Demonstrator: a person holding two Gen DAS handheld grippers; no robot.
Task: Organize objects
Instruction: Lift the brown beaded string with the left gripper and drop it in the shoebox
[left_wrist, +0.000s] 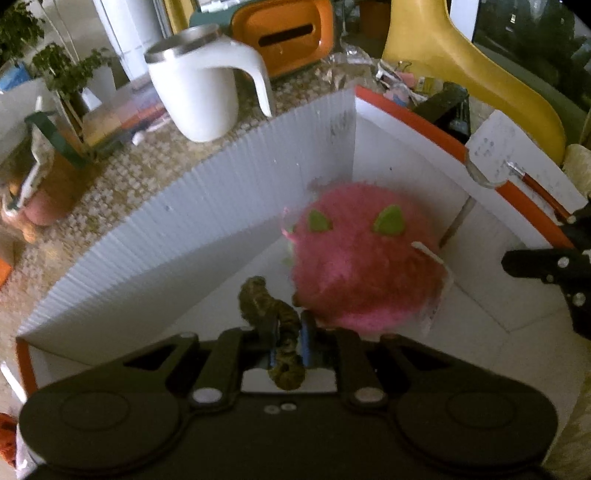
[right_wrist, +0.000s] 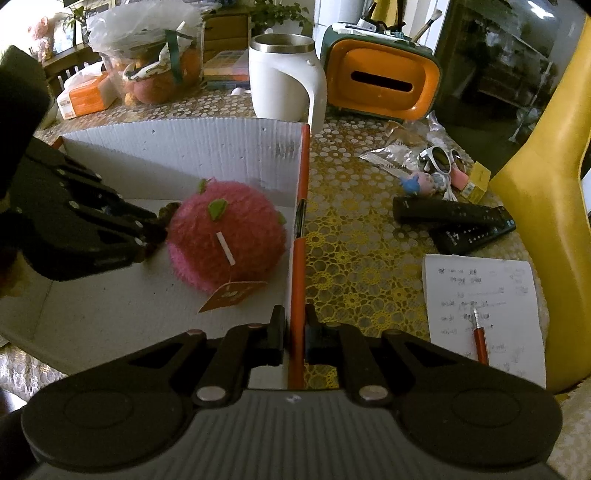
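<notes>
**Box Contents and Table Inventory**

White corrugated box with orange edging (right_wrist: 177, 155): stands open on the table with its patterned lace-style cover (right_wrist: 362, 258). It holds the fuzzy pink round plush toy with green felt leaves (right_wrist: 225, 240), which lies on the box floor near the right wall, its orange paper tag (right_wrist: 232, 295) spread out in front of it.

Left gripper (left_wrist: 286, 332): reaches into the box beside the plush. Its jaws are nearly together, with a mottled olive-brown scrunchie-like fabric band (left_wrist: 273, 314) between them; whether the pads press on it cannot be told.

Right gripper (right_wrist: 295, 339): jaws clamped on the box's orange-edged right wall.

Outside the box, behind it: a white mug with steel rim and large handle (right_wrist: 284, 81) and an orange and green tissue holder with a slot (right_wrist: 380, 77).

To the right of the box: two black remote controls (right_wrist: 454, 221), white-framed sunglasses (right_wrist: 439, 158), a small pink and blue figurine (right_wrist: 419, 182), a white sheet of handwritten notes (right_wrist: 484, 295) with a red pen (right_wrist: 480, 339) lying on it, and a yellow chair (right_wrist: 546, 221) at the table's edge.
</notes>
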